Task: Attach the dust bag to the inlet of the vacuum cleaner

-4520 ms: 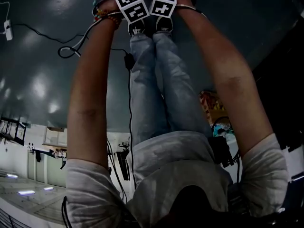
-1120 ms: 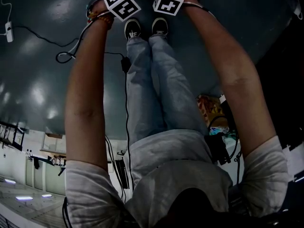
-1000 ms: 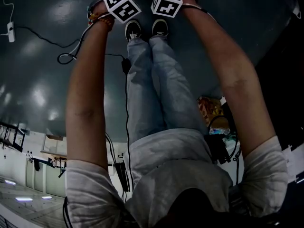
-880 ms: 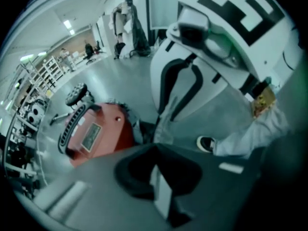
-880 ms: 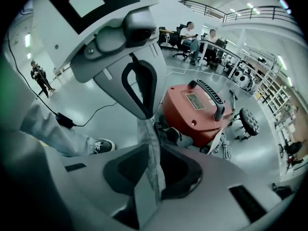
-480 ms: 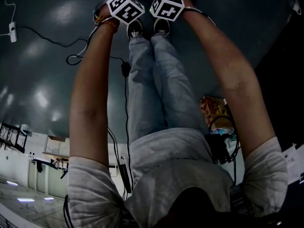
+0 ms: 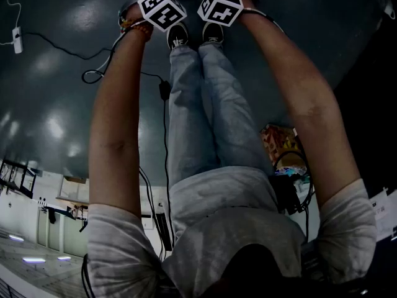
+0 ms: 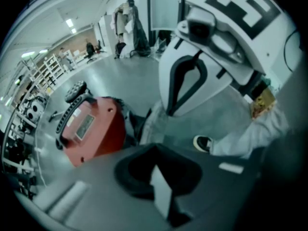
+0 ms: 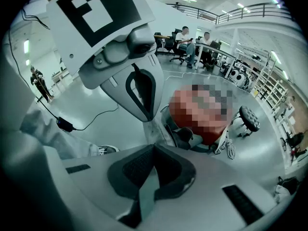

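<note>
A pale grey dust bag (image 8: 156, 126) hangs between my two grippers, its thin edge running into each pair of jaws. In the left gripper view my left gripper (image 8: 161, 196) is shut on that edge; the right gripper's white body (image 8: 192, 76) faces it from above. My right gripper (image 9: 147, 194) is likewise shut on the dust bag (image 9: 153, 129), opposite the left gripper's body (image 9: 127, 66). The red vacuum cleaner (image 8: 91, 134) lies on the floor just beyond the bag; its dark front part (image 9: 187, 137) shows under a mosaic patch. In the head view only the marker cubes (image 7: 161, 8) show.
The person's shoes (image 7: 178, 36) stand just below the grippers. A black cable with an adapter (image 7: 164, 90) crosses the grey floor, and a power strip (image 7: 17, 40) lies at far left. A wheeled stool (image 9: 249, 119) stands right of the vacuum; people sit at desks (image 9: 192, 37) behind.
Both grippers have shifted slightly together with the bag held between them. In the left gripper view the red vacuum now looks larger and nearer.
</note>
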The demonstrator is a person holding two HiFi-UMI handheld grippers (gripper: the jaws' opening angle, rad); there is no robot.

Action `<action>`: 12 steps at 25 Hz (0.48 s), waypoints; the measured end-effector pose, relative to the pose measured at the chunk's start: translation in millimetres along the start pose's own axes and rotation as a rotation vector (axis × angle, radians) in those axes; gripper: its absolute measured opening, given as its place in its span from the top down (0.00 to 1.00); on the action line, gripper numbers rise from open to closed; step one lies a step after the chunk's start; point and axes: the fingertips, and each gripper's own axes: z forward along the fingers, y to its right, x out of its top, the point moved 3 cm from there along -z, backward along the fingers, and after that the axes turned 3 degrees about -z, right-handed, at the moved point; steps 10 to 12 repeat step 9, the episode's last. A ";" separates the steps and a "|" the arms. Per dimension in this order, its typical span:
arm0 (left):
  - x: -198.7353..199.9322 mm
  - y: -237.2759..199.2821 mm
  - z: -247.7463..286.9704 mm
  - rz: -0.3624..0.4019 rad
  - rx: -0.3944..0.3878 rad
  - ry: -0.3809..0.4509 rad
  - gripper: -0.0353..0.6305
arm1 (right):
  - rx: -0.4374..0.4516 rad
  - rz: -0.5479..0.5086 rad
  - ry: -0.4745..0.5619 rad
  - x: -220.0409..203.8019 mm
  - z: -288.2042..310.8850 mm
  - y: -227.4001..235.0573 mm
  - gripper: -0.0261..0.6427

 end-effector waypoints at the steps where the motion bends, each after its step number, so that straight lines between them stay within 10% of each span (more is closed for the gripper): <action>1: 0.2 1.0 0.2 0.003 0.000 0.000 0.94 | 0.000 0.000 -0.001 -1.1 -0.1 -0.5 0.95; 12: 1.0 7.8 8.3 0.000 0.000 0.008 0.94 | -0.007 0.005 0.004 -7.5 6.2 -6.6 0.95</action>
